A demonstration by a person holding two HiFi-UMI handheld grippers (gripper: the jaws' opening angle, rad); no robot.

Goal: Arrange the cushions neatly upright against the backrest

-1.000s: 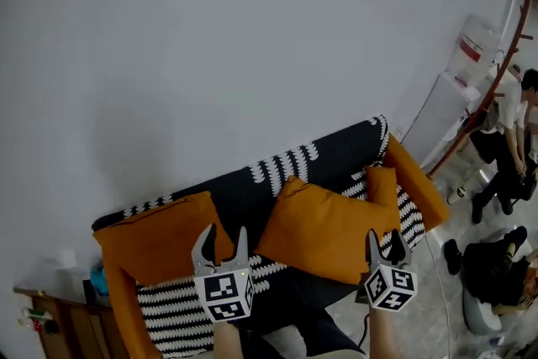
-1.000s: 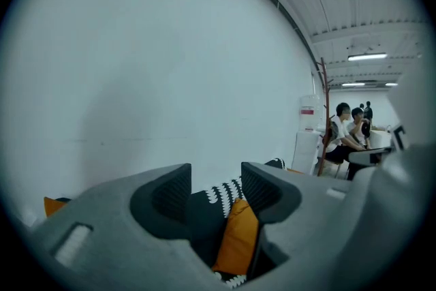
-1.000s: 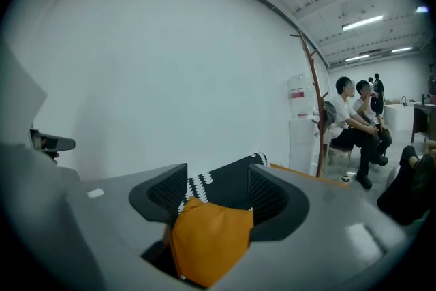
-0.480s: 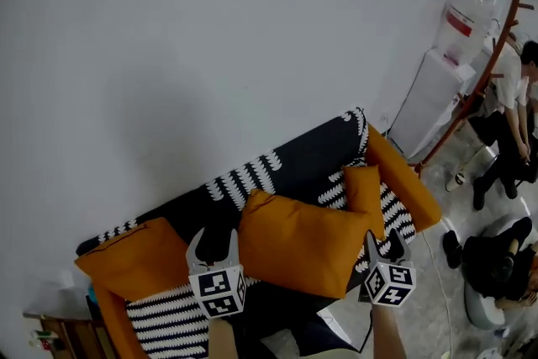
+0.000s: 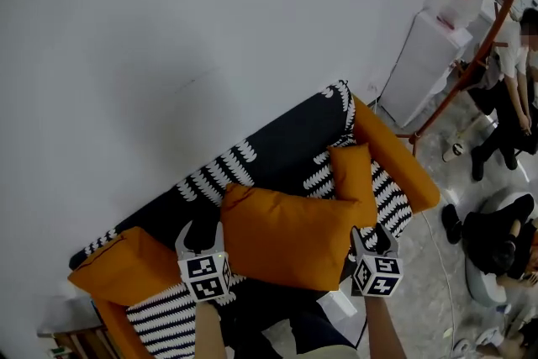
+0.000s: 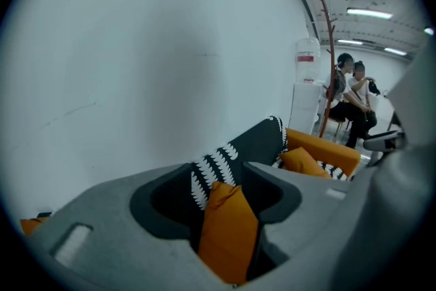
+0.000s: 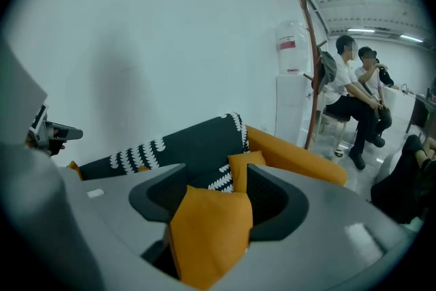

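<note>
The big orange cushion (image 5: 286,235) hangs in the air over the middle of the sofa (image 5: 277,149), in front of its back. The left gripper (image 5: 202,233) bites the cushion's left edge. Its jaws stand wide, with the fat cushion squeezed between them. The right gripper (image 5: 372,238) bites the right edge the same way. A small orange cushion (image 5: 353,179) leans at the right end of the sofa, beside the orange arm (image 5: 397,168). Another orange cushion (image 5: 126,265) lies at the left end.
</note>
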